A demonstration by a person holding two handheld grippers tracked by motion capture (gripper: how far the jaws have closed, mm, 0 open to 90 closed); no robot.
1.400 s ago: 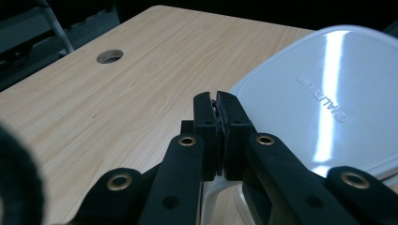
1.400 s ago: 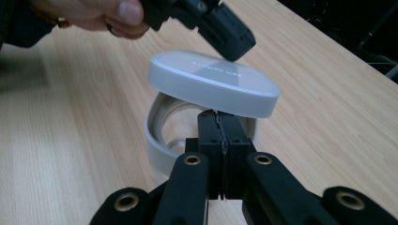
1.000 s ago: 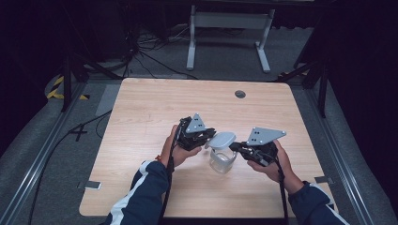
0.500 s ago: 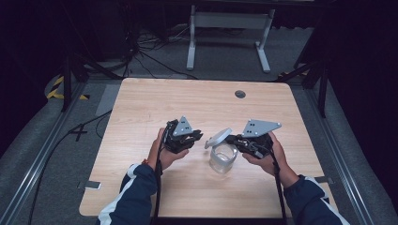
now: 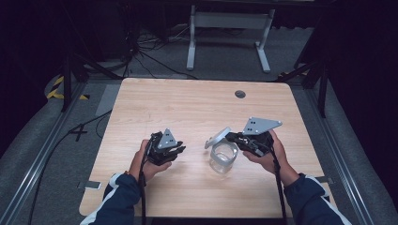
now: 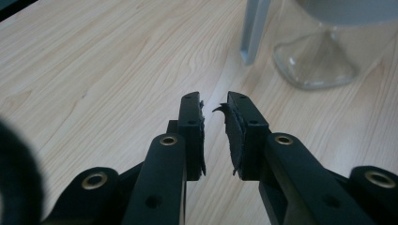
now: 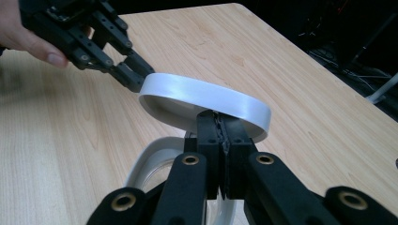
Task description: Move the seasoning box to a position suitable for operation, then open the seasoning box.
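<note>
While the right gripper [image 7: 220,123] pinches the white lid's [image 7: 206,101] rim above the glass jar [image 5: 223,158], a thin grip could slip; the left gripper [image 6: 215,105] is narrowly open, empty.

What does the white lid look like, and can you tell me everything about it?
The white lid is round and shallow, with a smooth rim and a hollow underside; it looks like plastic. It is off the clear glass jar and held tilted just above the jar's open mouth. The right gripper pinches its near rim between shut jaws. Nothing else touches it; the left gripper sits apart to the side, its jaws slightly open and empty.
</note>
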